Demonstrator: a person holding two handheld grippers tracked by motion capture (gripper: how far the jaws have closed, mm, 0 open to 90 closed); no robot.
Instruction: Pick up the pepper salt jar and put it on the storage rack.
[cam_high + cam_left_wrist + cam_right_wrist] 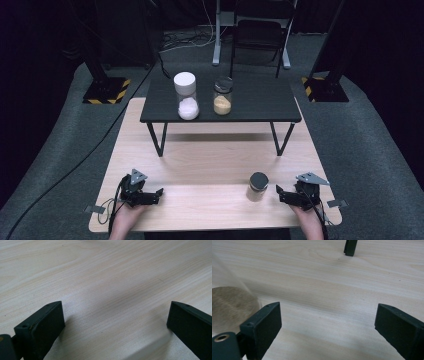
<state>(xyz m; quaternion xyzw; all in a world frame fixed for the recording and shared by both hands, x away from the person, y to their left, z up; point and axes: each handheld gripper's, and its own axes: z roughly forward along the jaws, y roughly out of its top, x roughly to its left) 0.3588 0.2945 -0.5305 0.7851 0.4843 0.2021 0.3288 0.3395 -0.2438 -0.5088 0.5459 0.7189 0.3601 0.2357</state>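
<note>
A small glass jar [258, 186] with a dark lid and tan contents stands on the light wooden table [210, 160], near its front right. My right gripper [280, 195] rests just right of it, open and pointing at it, with a small gap between them. In the right gripper view the jar's tan base [229, 305] sits blurred beyond the left jaw, outside the open gripper [328, 312]. My left gripper [156, 196] lies at the front left, open, pointing right. Bare wood lies between its jaws in the left gripper view [116, 312].
A low black stand [260, 100] sits on the table's far half, holding a white-lidded jar of white powder [186, 95] and a dark-lidded jar of tan powder [223, 96]. One of its legs [350, 247] appears ahead of the right gripper. Cables trail off the front left.
</note>
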